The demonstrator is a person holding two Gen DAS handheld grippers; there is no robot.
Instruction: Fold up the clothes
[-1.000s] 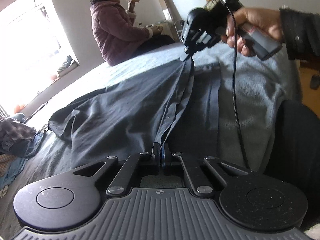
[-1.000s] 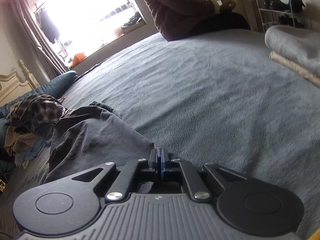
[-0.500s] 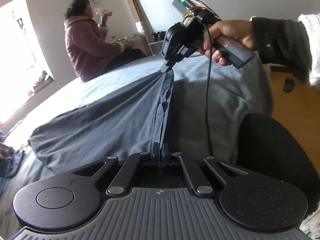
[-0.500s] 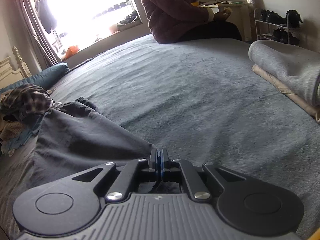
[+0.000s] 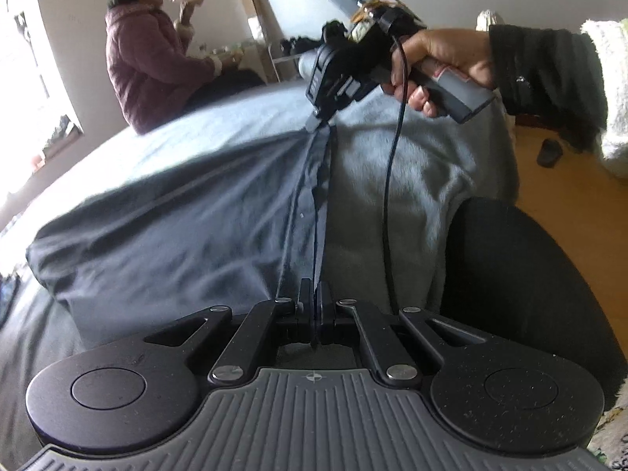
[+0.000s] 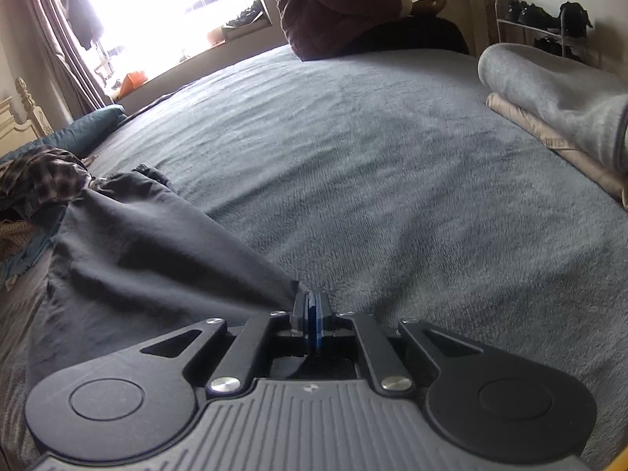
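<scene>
A dark grey buttoned shirt (image 5: 165, 235) lies spread over the grey bed cover (image 5: 412, 165). My left gripper (image 5: 314, 294) is shut on the near end of the shirt's button edge. The right gripper (image 5: 320, 121), held in a hand (image 5: 443, 59), pinches the far end of that edge, which runs taut between the two. In the right wrist view the right gripper (image 6: 312, 306) is shut on a corner of the shirt (image 6: 149, 243), which trails off to the left over the bed cover (image 6: 392, 180).
A person in a purple padded jacket (image 5: 149, 66) sits at the far side of the bed. A rolled grey blanket (image 6: 549, 90) lies at the right. A heap of checked clothes (image 6: 39, 180) sits at the left. A black chair back (image 5: 510, 267) stands near the wooden floor (image 5: 569, 196).
Both grippers have carried the shirt edge toward the near side of the bed, pulling it straighter. The shirt body has slid along and lies flatter. Both stay shut.
</scene>
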